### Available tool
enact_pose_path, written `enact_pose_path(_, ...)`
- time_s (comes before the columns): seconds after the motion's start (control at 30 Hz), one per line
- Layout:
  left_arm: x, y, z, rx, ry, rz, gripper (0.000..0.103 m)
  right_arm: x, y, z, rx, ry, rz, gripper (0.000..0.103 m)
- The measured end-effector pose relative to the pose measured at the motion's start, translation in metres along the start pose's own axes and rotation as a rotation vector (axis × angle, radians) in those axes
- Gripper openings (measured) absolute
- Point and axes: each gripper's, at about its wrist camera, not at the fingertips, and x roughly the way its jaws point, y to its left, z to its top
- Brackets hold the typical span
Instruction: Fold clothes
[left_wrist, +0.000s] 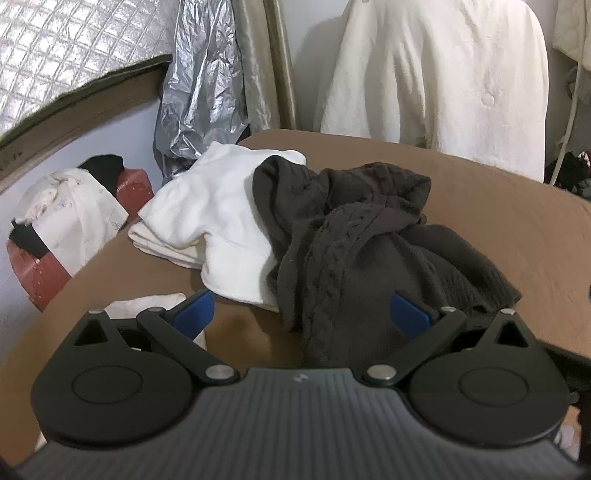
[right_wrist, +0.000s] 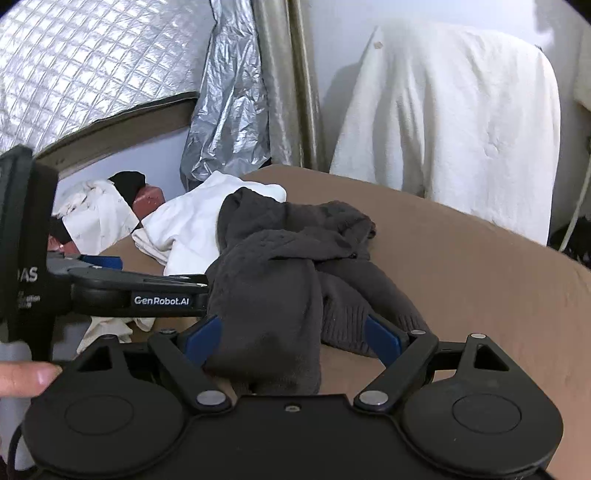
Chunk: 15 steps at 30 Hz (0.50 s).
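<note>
A crumpled dark grey knit garment (left_wrist: 354, 236) lies on the brown bed (left_wrist: 517, 221); it also shows in the right wrist view (right_wrist: 288, 266). Folded white clothes (left_wrist: 214, 218) lie behind it at the left, also seen in the right wrist view (right_wrist: 199, 225). My left gripper (left_wrist: 301, 314) is open, its blue fingers on either side of the garment's near end. My right gripper (right_wrist: 293, 334) is open too, with a fold of the grey garment lying between its fingers. The left gripper's body (right_wrist: 140, 291) shows at the left of the right wrist view.
A small white cloth (left_wrist: 147, 302) lies at the bed's near left. A white coat (left_wrist: 436, 74) hangs behind the bed. A red box draped with white and black clothes (left_wrist: 74, 221) stands left of the bed. Silver foil sheet (left_wrist: 199, 85) hangs at the wall.
</note>
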Motion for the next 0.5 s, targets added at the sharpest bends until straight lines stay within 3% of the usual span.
enact_pose_path(0.17, 0.001, -0.001, 0.001, -0.001, 0.007, -0.003, 0.103, 0.010, -0.005, 0.012, 0.006, 0.021, -0.003, 0.088)
enact_pose_path(0.3, 0.002, -0.001, 0.002, -0.001, 0.012, -0.006, 0.103, -0.001, 0.009, -0.001, -0.014, -0.036, -0.023, 0.088)
enact_pose_path(0.5, 0.005, 0.002, 0.002, -0.011, 0.027, -0.012, 0.103, 0.003, 0.013, -0.005, -0.030, -0.015, 0.001, 0.088)
